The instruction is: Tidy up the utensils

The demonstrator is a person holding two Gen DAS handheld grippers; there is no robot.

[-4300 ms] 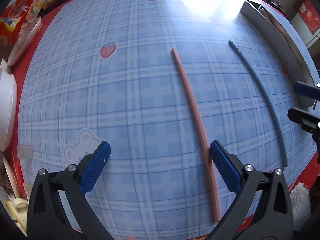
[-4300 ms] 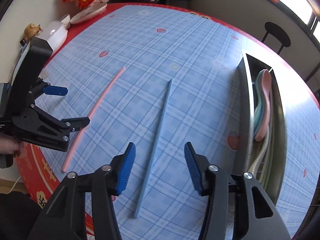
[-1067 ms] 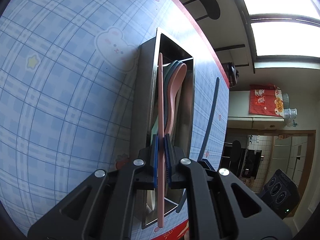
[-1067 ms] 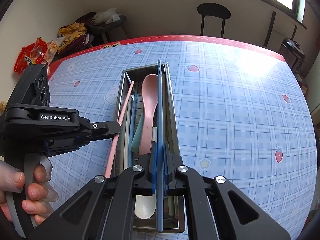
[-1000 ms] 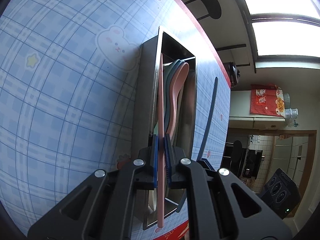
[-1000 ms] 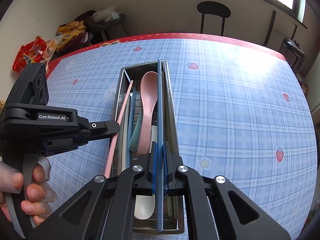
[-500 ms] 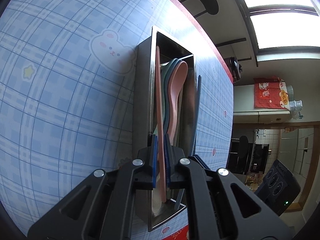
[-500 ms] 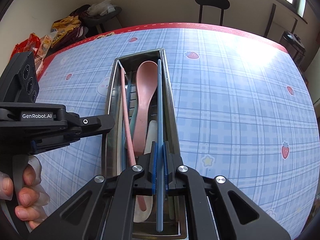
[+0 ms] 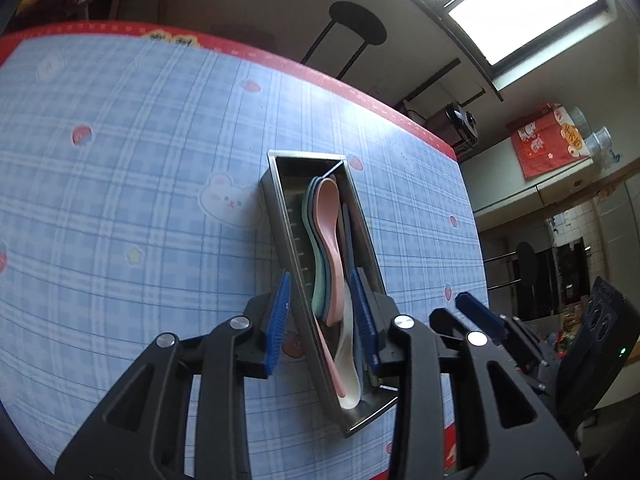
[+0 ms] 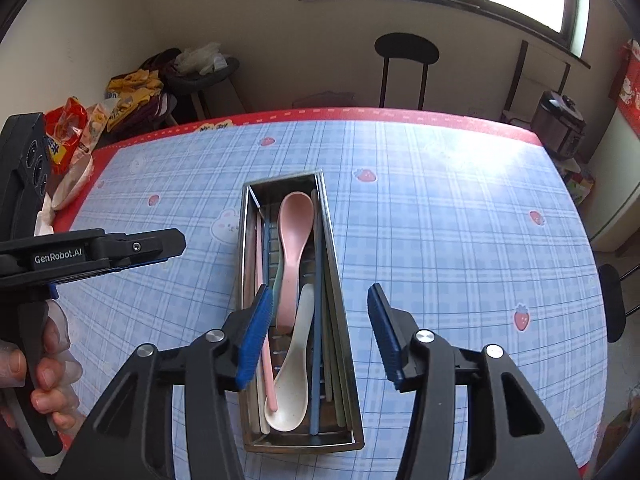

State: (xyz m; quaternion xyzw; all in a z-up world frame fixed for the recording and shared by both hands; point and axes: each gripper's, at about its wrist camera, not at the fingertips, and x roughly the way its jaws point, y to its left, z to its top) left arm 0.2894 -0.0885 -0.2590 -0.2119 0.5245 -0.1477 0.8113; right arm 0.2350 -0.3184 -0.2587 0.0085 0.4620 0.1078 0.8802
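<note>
**Both grippers spread above the filled utensil tray**

The metal tray (image 10: pixel 338 364) lies lengthwise on the blue plaid tablecloth (image 10: pixel 440 240), its long axis running from near to far. Inside it, the pink spoon (image 10: pixel 294 240) rests with its bowl toward the far end, lying over a green spoon of which only an edge shows. A white spoon (image 10: pixel 292 384) lies with its bowl toward the near end, partly under the pink spoon's handle. The pink chopstick (image 10: pixel 265 356) lies along the left side of the tray, its near end just beside the white spoon's bowl. The blue chopstick (image 10: pixel 317 320) lies along the right side, next to several greenish sticks that sit against the right wall.

The right gripper (image 10: pixel 320 336) hangs above the near half of the tray with its blue pads (image 10: pixel 382 338) spread wide and nothing between them; its left pad stands over the tray's left part and its right pad over the cloth just to the right of the tray. The left gripper (image 9: pixel 322 322) is likewise apart and empty, its pads straddling the tray's near half, one outside the left wall and the other over the right wall. In the right wrist view the left gripper's body appears at the left, held by a hand (image 10: pixel 38 368). A black stool (image 10: pixel 406 50) stands beyond the table's far edge, and snack bags (image 10: pixel 66 132) lie at the far left.
</note>
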